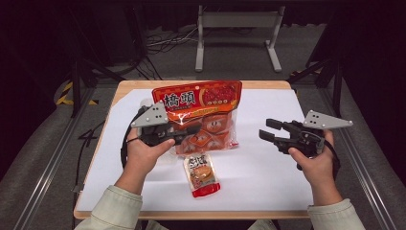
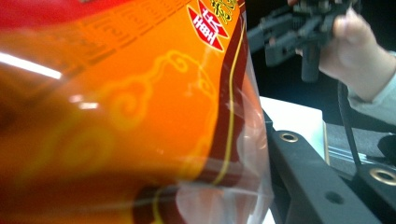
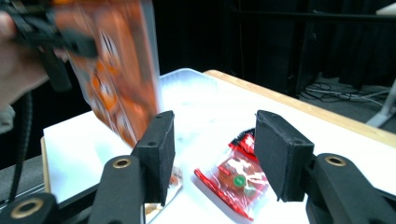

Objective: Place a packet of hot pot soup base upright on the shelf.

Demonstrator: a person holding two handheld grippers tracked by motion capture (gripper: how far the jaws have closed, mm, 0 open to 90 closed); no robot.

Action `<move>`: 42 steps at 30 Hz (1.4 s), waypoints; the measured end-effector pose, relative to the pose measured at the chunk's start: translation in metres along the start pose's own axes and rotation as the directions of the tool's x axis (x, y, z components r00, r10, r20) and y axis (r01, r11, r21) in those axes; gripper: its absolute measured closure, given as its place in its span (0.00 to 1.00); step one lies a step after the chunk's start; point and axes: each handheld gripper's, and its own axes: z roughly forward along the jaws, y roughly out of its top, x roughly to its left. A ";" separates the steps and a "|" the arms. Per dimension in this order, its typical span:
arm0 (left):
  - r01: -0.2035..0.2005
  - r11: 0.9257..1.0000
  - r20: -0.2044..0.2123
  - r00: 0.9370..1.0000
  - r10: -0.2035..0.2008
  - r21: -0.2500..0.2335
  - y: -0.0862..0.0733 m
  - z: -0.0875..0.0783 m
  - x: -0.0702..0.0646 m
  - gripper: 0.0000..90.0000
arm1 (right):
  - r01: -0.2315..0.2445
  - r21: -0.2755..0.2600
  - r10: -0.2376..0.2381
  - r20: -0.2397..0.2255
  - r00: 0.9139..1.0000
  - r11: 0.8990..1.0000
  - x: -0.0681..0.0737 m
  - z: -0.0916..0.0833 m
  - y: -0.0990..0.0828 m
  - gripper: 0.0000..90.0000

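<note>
A large orange and red snack bag (image 1: 201, 115) with small packets inside is held upright above the table, and my left gripper (image 1: 184, 132) is shut on its lower left part. In the left gripper view the bag (image 2: 140, 107) is pressed close to the camera, with one black finger (image 2: 313, 177) beside its clear edge. A small red and clear snack packet (image 1: 202, 175) lies flat on the white mat in front of the bag. My right gripper (image 1: 269, 130) hovers open at the right with nothing in it. In the right gripper view, the packet (image 3: 233, 182) lies beyond its jaws (image 3: 212, 154).
A white mat (image 1: 268, 182) covers most of the wooden table (image 1: 201, 215). Beyond the far edge, a grey metal stand (image 1: 237, 28) and loose cables (image 1: 167, 40) sit on the floor. Dark rails run along both sides of the table.
</note>
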 end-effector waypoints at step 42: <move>0.071 0.996 -0.321 0.943 -0.083 -0.050 -0.019 -0.028 0.084 0.79 | -0.065 0.030 0.064 0.041 0.997 0.997 -0.024 0.012 -0.045 0.45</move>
